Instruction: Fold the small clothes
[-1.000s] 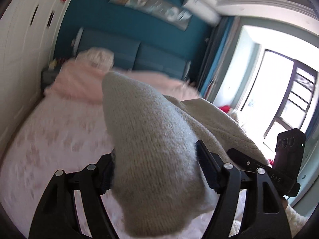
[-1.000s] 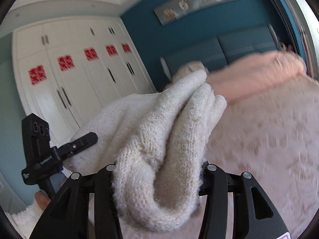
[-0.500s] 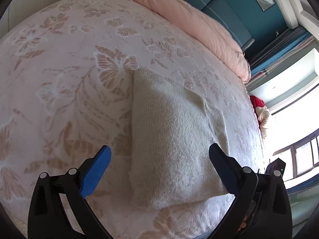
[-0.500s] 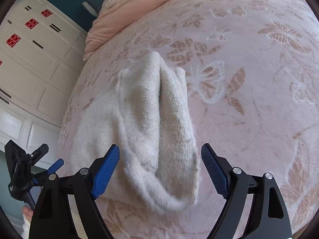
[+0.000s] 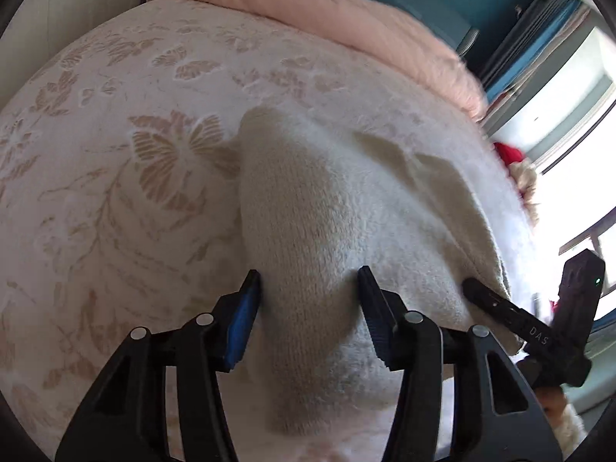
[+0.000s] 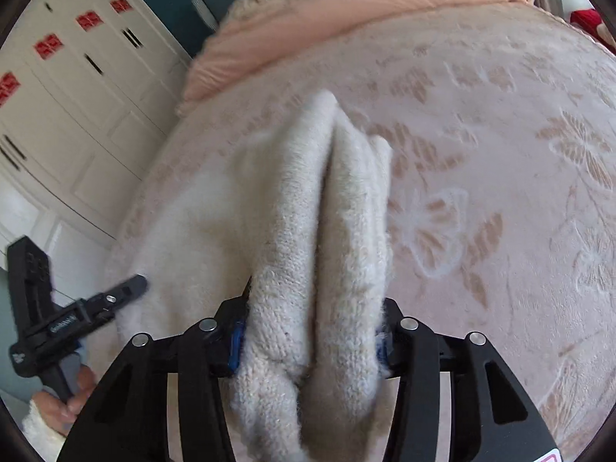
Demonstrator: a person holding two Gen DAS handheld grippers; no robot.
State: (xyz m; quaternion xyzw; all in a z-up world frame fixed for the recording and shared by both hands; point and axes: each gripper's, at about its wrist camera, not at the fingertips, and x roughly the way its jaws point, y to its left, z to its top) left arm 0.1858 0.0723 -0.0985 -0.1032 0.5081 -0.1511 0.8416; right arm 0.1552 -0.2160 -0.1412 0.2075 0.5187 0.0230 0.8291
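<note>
A cream knitted sweater (image 5: 327,211) lies folded on the pink patterned bedspread (image 5: 115,192). My left gripper (image 5: 310,288) is shut on its near left edge, the knit bunched between the fingers. In the right wrist view the sweater (image 6: 308,211) shows thick folded layers, and my right gripper (image 6: 312,319) is shut on them at the near end. The other gripper shows at the edge of each view, right (image 5: 539,331) and left (image 6: 57,319).
A rolled peach duvet (image 5: 346,19) lies at the head of the bed against a teal headboard. White wardrobe doors (image 6: 57,96) stand beside the bed. A bright window (image 5: 577,134) and a red item (image 5: 508,152) are past the bed's far side.
A second ago both grippers held the sweater up in the air. Half a second ago they had let it go on the bed and stood open. Now both have closed on its near edge again.
</note>
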